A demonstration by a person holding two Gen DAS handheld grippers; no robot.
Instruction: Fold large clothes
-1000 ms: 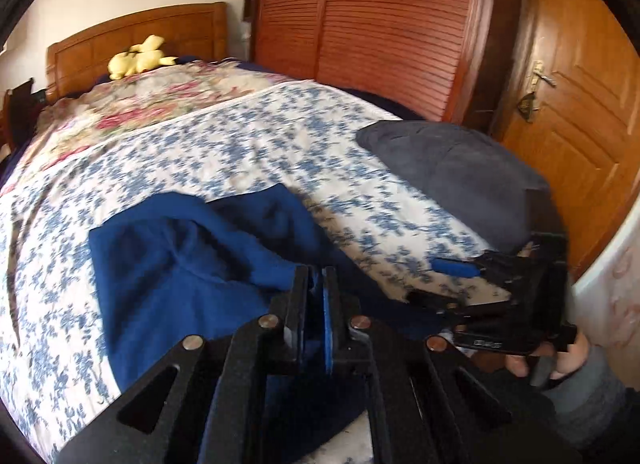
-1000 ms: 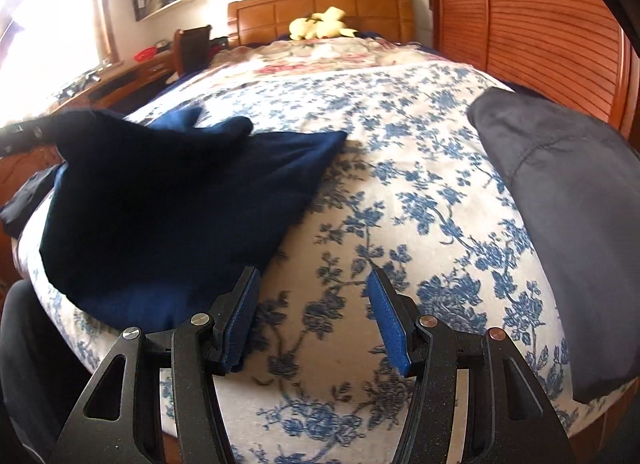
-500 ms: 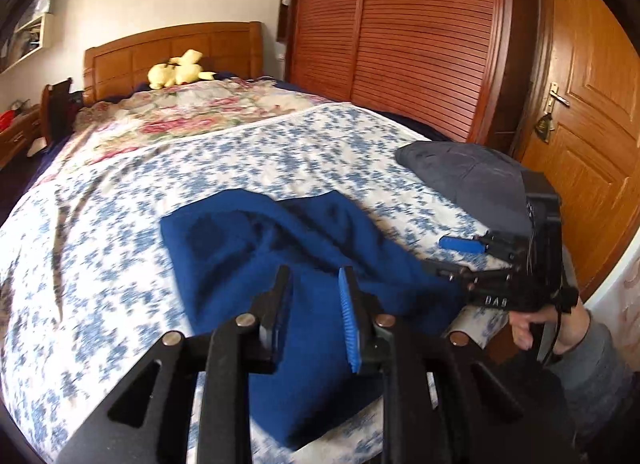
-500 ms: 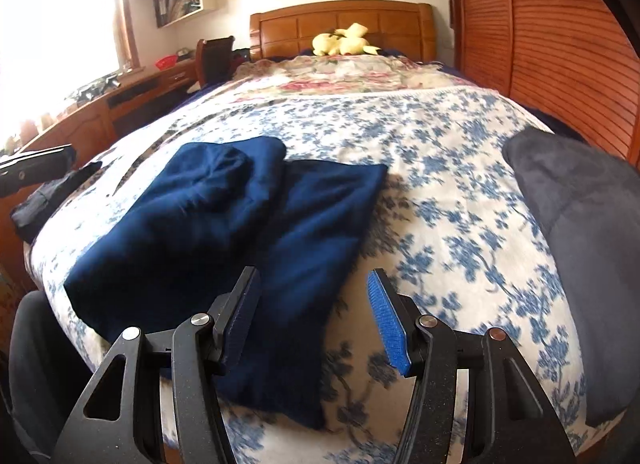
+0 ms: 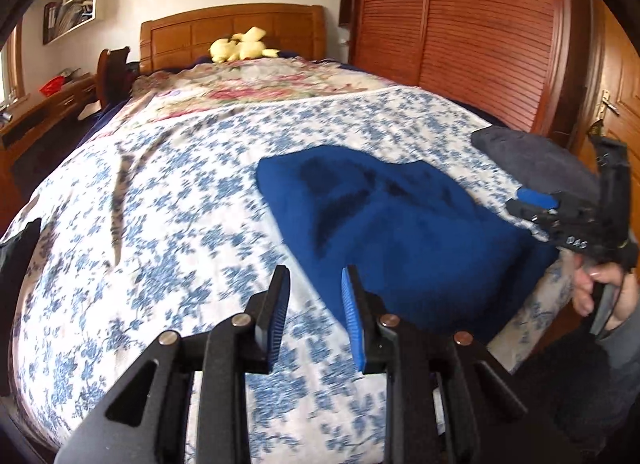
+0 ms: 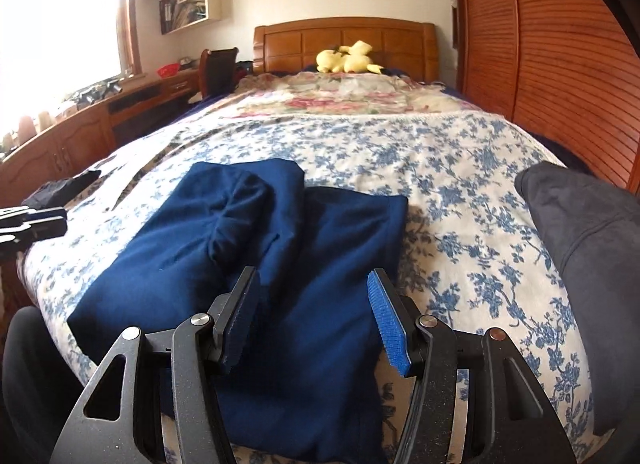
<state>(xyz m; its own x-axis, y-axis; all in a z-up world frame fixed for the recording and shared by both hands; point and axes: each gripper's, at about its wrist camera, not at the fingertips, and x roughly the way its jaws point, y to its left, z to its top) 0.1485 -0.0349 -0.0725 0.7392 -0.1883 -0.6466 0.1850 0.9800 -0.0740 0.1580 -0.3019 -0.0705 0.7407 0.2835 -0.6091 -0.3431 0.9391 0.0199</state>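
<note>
A dark blue garment (image 5: 400, 232) lies folded over itself on the floral bedspread (image 5: 180, 223), near the foot edge. My left gripper (image 5: 314, 284) hangs above the bedspread just left of the garment; its jaws are opening and nothing is between them. In the right wrist view the same garment (image 6: 280, 248) fills the near middle, and my right gripper (image 6: 312, 280) stands open over its near part, pads apart and off the cloth. The right gripper (image 5: 536, 203) also shows at the right of the left wrist view, held by a hand.
A grey garment (image 6: 592, 232) lies folded at the bed's right corner. A yellow plush toy (image 6: 348, 57) sits by the wooden headboard. Slatted wardrobe doors (image 5: 460, 23) and a door (image 5: 624, 103) line the right side; a desk (image 6: 100, 115) runs along the left.
My left gripper let go of the blue garment, opened and drew away to the left. The garment dropped into a folded heap on the bed. My right gripper shifted over it.
</note>
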